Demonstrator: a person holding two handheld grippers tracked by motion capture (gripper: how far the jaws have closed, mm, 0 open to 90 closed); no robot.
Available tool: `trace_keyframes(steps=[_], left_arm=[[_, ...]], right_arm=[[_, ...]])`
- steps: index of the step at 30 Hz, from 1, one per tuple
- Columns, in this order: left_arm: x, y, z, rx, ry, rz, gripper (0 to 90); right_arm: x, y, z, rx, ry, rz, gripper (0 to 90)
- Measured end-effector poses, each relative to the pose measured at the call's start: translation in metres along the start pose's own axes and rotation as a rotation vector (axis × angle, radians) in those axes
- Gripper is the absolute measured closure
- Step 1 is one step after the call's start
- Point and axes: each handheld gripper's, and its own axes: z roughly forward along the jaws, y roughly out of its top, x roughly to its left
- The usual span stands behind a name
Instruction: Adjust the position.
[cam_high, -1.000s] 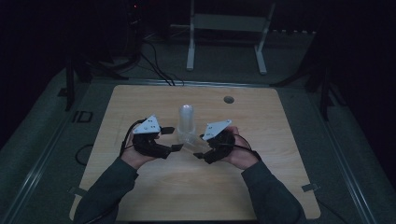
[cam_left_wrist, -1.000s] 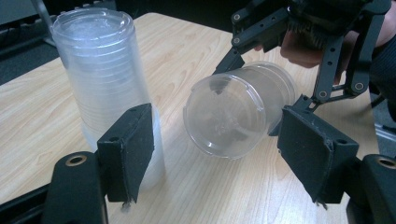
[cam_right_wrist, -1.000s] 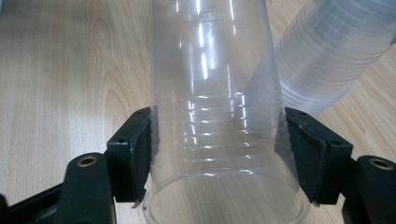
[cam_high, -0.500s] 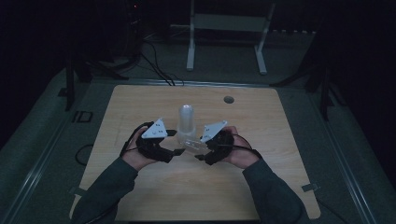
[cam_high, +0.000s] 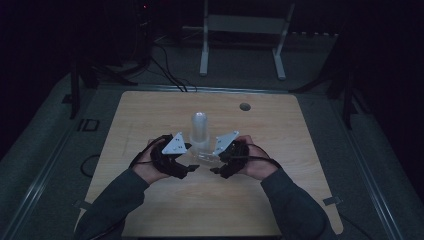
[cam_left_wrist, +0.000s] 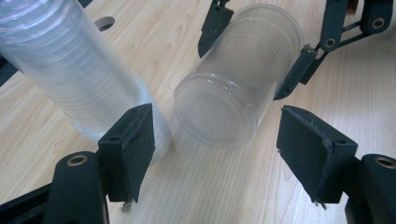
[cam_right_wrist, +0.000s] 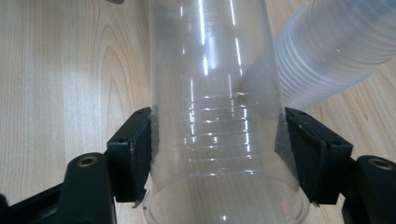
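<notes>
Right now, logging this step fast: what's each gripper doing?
Left gripper: open, holding nothing.
Right gripper: shut on the clear plastic cup.

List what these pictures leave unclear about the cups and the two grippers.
- Number of cups in the stack: its top is cut off by the frame in the left gripper view, and it is too small in the high view.
- Rim of the held cup: cut off at the bottom edge of the right gripper view.
- Jaws of the right gripper: too dark and small in the high view.
- Left gripper: open, but its body is out of frame.
</notes>
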Motion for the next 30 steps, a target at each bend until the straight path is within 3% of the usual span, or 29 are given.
trace_keyframes(steps=[10, 19, 30], left_arm=[[-0.001, 0.005, 0.008, 0.093, -0.011, 0.062, 29.1], [-0.004, 0.012, 0.015, 0.181, -0.01, 0.143, 29.2], [-0.006, 0.015, 0.024, 0.241, -0.026, 0.196, 28.5]], right_arm=[[0.004, 0.001, 0.004, 0.052, -0.002, -0.036, 30.5], [0.006, 0.004, 0.006, 0.079, -0.001, -0.062, 30.5], [0.009, 0.007, 0.01, 0.098, -0.001, -0.101, 30.6]])
